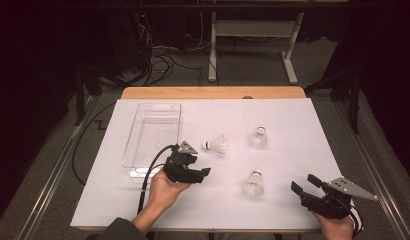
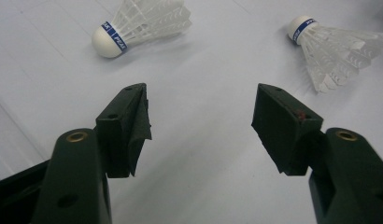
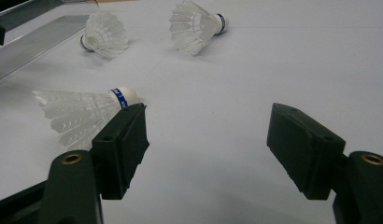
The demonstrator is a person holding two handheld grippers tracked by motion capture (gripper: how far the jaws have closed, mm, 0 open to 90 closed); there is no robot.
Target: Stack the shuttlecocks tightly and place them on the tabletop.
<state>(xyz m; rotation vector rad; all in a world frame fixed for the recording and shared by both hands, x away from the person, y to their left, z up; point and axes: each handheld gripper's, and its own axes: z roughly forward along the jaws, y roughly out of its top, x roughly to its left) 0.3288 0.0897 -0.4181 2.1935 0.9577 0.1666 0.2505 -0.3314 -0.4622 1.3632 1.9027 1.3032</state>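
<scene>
Left tongs (image 1: pixel 203 173): open wide, nothing between the jaws; held low over the worktop in the person's left hand (image 1: pixel 165 192), just beside the near end of the tray. In the left gripper view the pads (image 2: pixel 133 128) frame bare white surface, with two shuttlecocks ahead.

Likely aim of left tongs: they point toward the shuttlecock lying on its side (image 1: pixel 216 145), the nearest one to them. Judged to be lining up for a pick; no contact yet.

Right tongs (image 1: pixel 304 184): also open and empty, held at the near right corner of the worktop. In the right gripper view the near shuttlecock (image 3: pixel 82 114) lies just past the left-hand jaw, cork end toward it, not between the pads.

Near shuttlecock (image 1: pixel 253 184): between the two tongs in the high view, closer to the right ones. It looks to be upright on its feather skirt there, yet on its side in the right gripper view; cannot tell which.

Far shuttlecock (image 1: pixel 258 137): farther back on the right half, well apart from both tongs.

Tray (image 1: pixel 138 125): clear plastic, long side running away from the person, on the left half of the worktop. Looks empty. Probably the drop-off place, set within the left hand's reach.

Worktop (image 1: pixel 293 120): white sheet over a wooden top; its plain surface makes the white feathers hard to pick out, the blue bands on the corks help.

Progress, as judged: all three shuttlecocks are loose on the sheet, none in the tray.
</scene>
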